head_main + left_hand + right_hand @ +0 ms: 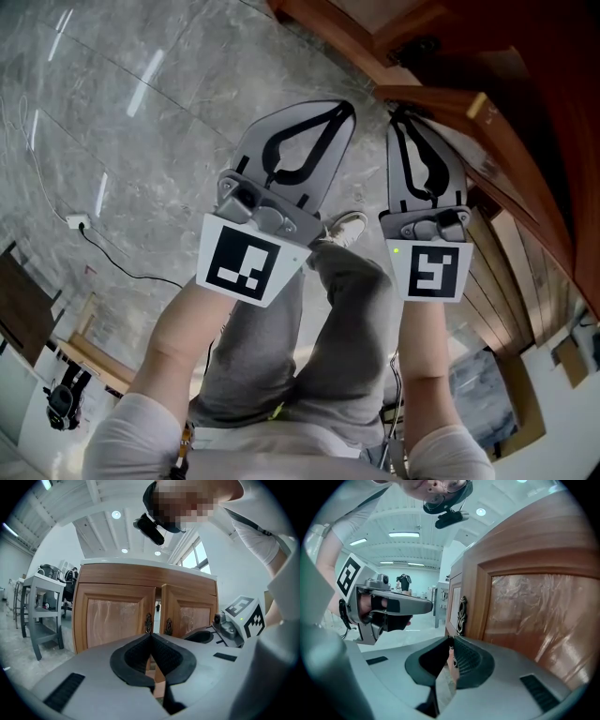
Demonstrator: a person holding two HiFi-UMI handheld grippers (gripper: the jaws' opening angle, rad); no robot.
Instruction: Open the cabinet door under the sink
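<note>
The wooden cabinet (140, 576) faces the person, its two doors parted by a narrow gap. The door (534, 616) beside the right gripper (451, 643) looks barely ajar, so most of the swing seems left to do. The marble floor (141, 141) in front offers room for it. That gripper's jaws are pressed together at the door's free edge, just under the ornate handle (461, 613); whether they pinch anything is unclear. The left gripper (151, 637) hangs back, its jaws together on nothing.

floor (141, 112): grey marbled tile | on it: corded white plug (75, 222) | wooden cabinet (487, 141) standing at edge
</note>
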